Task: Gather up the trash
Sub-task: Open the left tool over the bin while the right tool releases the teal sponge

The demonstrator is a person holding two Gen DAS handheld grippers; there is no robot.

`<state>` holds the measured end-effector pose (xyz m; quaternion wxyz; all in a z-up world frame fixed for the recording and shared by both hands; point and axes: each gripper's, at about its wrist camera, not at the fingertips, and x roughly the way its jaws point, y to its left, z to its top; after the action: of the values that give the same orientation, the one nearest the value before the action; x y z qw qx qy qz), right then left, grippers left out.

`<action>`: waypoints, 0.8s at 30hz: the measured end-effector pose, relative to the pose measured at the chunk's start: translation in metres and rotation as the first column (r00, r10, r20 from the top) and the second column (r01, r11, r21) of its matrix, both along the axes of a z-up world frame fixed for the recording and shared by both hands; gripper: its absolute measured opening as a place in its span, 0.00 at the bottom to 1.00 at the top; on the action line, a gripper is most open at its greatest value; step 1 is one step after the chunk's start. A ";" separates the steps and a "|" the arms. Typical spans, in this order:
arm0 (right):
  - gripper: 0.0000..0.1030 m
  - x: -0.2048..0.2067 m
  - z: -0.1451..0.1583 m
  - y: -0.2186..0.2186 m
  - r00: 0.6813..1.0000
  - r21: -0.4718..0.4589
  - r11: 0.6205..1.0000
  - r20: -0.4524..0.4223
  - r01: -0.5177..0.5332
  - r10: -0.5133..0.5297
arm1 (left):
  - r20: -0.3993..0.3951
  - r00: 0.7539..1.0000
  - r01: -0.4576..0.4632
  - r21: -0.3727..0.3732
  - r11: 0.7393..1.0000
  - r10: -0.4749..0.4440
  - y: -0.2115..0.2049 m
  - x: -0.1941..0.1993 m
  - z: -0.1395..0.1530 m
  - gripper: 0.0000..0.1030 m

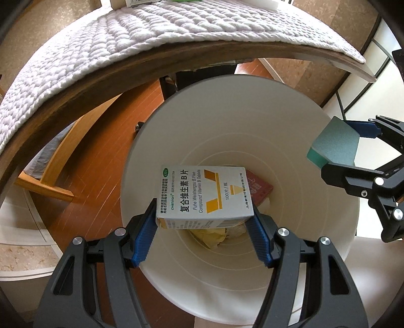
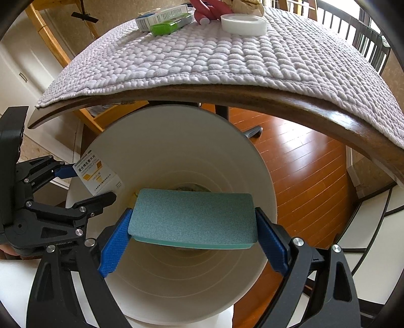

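Observation:
A white bin (image 1: pixel 277 131) stands on the floor below the table edge; both grippers hang over its mouth. My left gripper (image 1: pixel 204 222) is shut on a white and yellow vitamin tablet box (image 1: pixel 202 191), gripped by its two ends. My right gripper (image 2: pixel 193 227) is shut on a green sponge (image 2: pixel 194 217), held flat by its short ends. In the left wrist view the right gripper (image 1: pixel 335 148) with the sponge (image 1: pixel 333 142) shows at the bin's right rim. In the right wrist view the left gripper (image 2: pixel 85 183) holds the box (image 2: pixel 97 176) at the bin's (image 2: pixel 176 131) left rim.
At the bin's bottom lie a red packet (image 1: pixel 260 188) and crumpled yellow paper (image 1: pixel 212 233). The table (image 2: pixel 227 93) carries a quilted grey mat (image 2: pixel 202 55) with a tape roll (image 2: pixel 243 24), a green item (image 2: pixel 166 26) and a small box (image 2: pixel 159 15). A wooden chair (image 1: pixel 58 161) stands on the left.

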<state>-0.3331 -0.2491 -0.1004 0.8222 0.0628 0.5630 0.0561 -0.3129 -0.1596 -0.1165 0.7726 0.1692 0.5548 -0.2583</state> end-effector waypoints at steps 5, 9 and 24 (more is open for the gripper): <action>0.91 0.001 0.000 -0.001 1.000 0.007 1.000 0.001 0.003 -0.003 | -0.020 1.000 -0.011 -0.013 1.000 0.011 0.005 0.006 0.004 0.84; 0.94 0.003 0.007 -0.001 1.000 -0.006 1.000 0.027 0.013 -0.013 | -0.011 1.000 -0.012 -0.018 1.000 0.012 0.008 0.008 0.009 0.84; 0.96 0.009 0.078 -0.007 0.964 -0.139 0.987 0.263 0.078 -0.040 | 0.135 0.991 0.024 -0.145 0.989 -0.005 0.026 0.012 0.086 0.94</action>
<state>-0.3239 -0.2560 -0.0224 0.8925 0.0106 0.4509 -0.0025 -0.3013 -0.1336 -0.0302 0.8167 0.1330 0.4797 -0.2919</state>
